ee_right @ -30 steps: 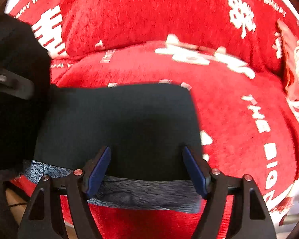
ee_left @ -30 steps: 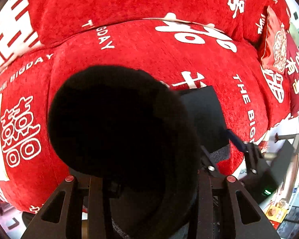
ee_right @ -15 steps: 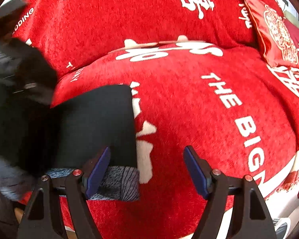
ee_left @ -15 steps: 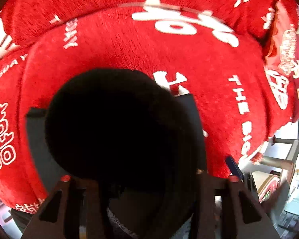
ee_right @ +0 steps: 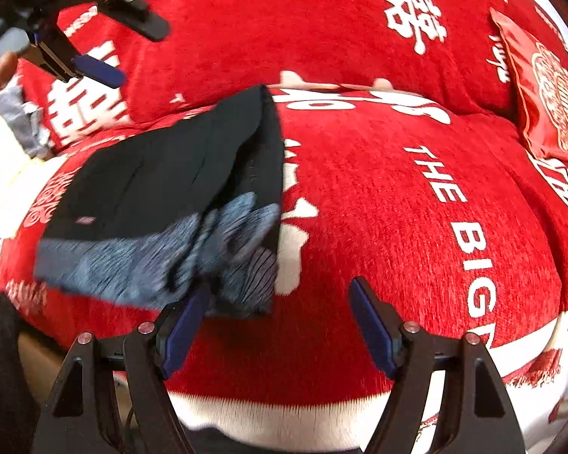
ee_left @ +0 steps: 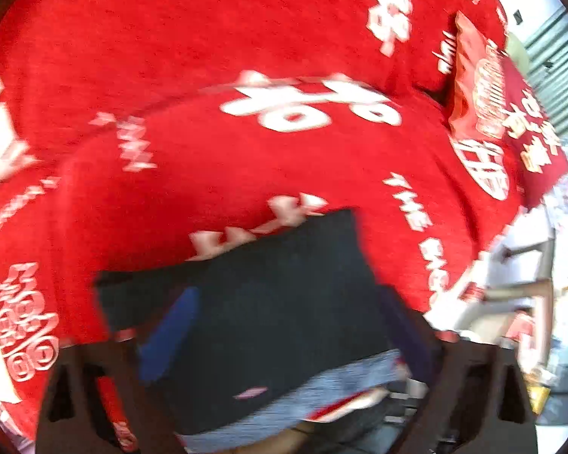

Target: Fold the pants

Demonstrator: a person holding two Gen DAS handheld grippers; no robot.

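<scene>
The black pants [ee_left: 284,302] with a grey-blue waistband lie folded in a stack on the red sofa seat near its front edge. In the right wrist view the pants [ee_right: 163,181] lie left of centre, waistband layers bunched toward me. My left gripper [ee_left: 284,325] is open and empty, its blue fingers [ee_left: 170,333] spread over the stack; it also shows raised at the top left of the right wrist view [ee_right: 117,38]. My right gripper [ee_right: 276,325] is open and empty, just right of the waistband.
The red sofa cover [ee_right: 397,189] with white lettering spans both views. A red cushion [ee_right: 545,98] leans at the right end. Beyond the sofa's right edge there is furniture and clutter [ee_left: 530,302].
The left gripper let go of the dark bundle it held; the pants now lie folded on the seat. The left gripper opened and lifted away. The right gripper stayed open and drew back to the right.
</scene>
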